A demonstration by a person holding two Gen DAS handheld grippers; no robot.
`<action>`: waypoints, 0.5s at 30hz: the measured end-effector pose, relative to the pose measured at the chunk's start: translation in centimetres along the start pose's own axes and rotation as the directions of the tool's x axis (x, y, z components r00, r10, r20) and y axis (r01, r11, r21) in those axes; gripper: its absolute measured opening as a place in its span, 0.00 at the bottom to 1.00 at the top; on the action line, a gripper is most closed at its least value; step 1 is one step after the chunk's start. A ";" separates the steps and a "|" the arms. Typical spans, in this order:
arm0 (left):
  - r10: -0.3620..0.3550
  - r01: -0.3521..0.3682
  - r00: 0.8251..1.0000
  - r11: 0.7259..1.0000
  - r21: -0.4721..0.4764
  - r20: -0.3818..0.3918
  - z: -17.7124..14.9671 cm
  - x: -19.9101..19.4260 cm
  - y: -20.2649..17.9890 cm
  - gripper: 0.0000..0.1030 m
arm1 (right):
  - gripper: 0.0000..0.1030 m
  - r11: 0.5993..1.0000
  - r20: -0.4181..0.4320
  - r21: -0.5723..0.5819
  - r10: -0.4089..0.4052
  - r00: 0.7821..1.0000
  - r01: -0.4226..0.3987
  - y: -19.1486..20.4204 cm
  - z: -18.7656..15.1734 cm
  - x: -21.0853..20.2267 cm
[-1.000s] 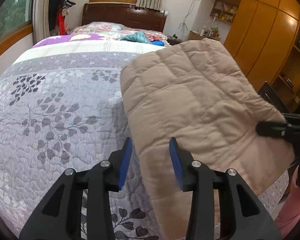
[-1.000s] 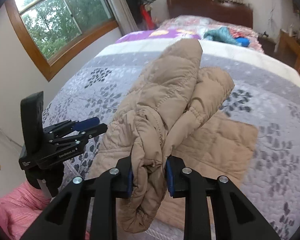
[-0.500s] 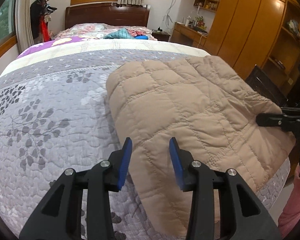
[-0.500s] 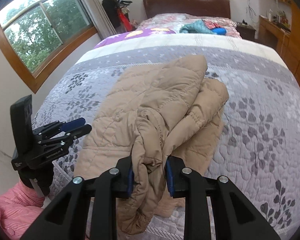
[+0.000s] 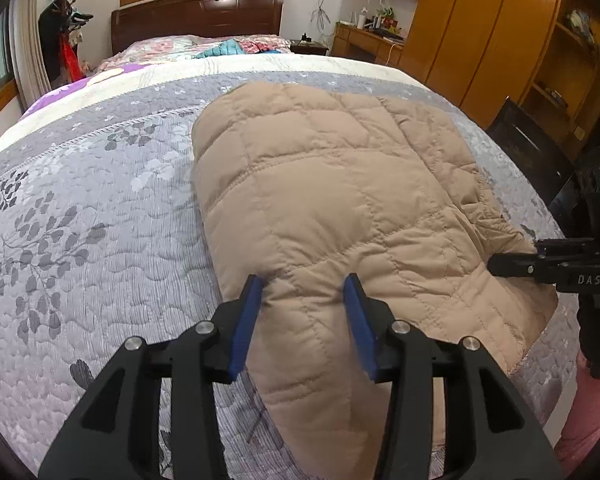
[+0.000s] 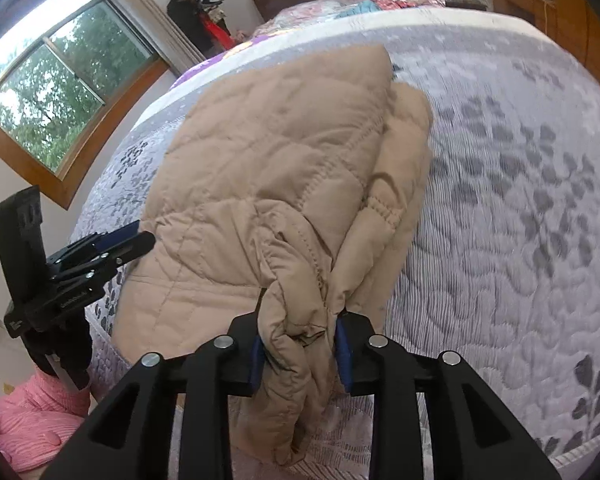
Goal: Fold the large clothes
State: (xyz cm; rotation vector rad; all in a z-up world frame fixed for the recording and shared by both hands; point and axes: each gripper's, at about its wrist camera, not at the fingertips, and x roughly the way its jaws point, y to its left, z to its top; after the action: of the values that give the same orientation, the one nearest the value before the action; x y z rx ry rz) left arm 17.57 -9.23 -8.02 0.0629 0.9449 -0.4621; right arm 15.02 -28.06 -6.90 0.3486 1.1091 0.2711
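From my left wrist, the tan quilted coat (image 5: 340, 200) lies flat on the bed (image 5: 80, 240), near its foot edge and toward the right-hand corner, with its lower hem hanging just over that edge. My left claw (image 5: 305, 296) straddles the coat's near left part; its blue pads (image 5: 246, 320) stand apart on either side of a puffed ridge of fabric and the jaws are opening, so nothing is gripped there. My right claw (image 5: 512, 266) comes in from the right edge of the view, its tip touching the coat's bunched corner. Beyond the far end of the bed are a dark headboard (image 5: 198, 16), a heap of bright clothes (image 5: 228, 46) by the pillows, a coat stand (image 5: 62, 36) at the left wall and a wooden wardrobe (image 5: 480, 28) on the right. A dark chair (image 5: 528, 148) stands beside the bed's right edge.

From my right wrist, the right claw (image 6: 300, 344) has a thick bunch of the coat (image 6: 276, 168), sleeves folded on top, pinched between its pads; the jaws are easing open, yet fabric fills the gap and touches both pads. A tail of cloth hangs down below them over the foot edge. The left claw (image 6: 140, 240) sits at the coat's left side. A window (image 6: 60, 80) fills the left wall. Pink fabric (image 6: 24, 420) shows at the lower left, below the bed's edge.
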 end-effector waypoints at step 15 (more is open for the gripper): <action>0.056 -0.056 0.998 0.998 0.010 0.009 -0.7 1.0 -0.9 0.45 | 0.31 0.999 0.072 0.013 -0.041 0.997 0.040 -0.1 -2.6 2.2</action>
State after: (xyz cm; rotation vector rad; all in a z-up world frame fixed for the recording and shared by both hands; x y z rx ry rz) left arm 17.16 -10.22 -9.10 0.0959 0.9295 -0.4146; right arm 13.63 -26.99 -9.75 0.3437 1.0456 0.2143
